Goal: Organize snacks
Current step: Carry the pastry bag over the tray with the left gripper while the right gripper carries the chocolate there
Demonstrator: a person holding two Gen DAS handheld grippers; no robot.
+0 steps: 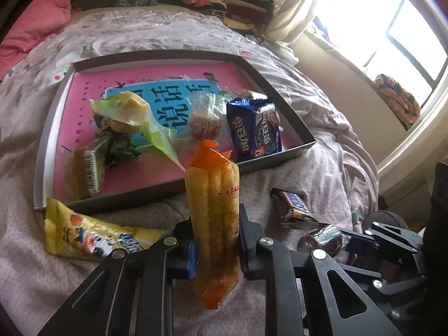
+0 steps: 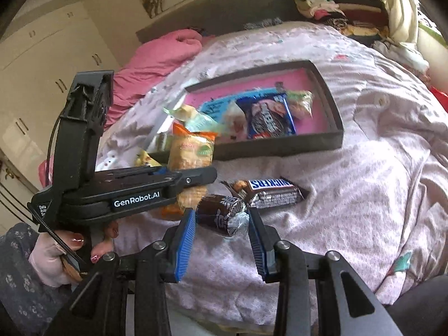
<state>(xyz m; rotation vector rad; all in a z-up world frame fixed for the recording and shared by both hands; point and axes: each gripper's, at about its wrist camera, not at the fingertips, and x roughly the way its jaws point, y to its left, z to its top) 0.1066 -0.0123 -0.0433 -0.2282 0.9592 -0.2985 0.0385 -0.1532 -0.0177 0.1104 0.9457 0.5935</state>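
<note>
Pink bedspread, tray upper centre; left gripper clamps orange snack pack, right gripper seemingly pinches brown sweet, Snickers bar beside

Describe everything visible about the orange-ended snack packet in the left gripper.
The orange-ended snack packet is a long, clear plastic wrapper with crimped orange ends and red print on its side, holding yellowish stick-shaped pieces. It stands nearly upright, pinched around its lower middle by the left gripper, whose black fingers press both sides. Its top rises in front of the tray's near rim; its bottom end hangs below the fingers, above the pink bedspread. Nothing else appears to touch it.
</note>
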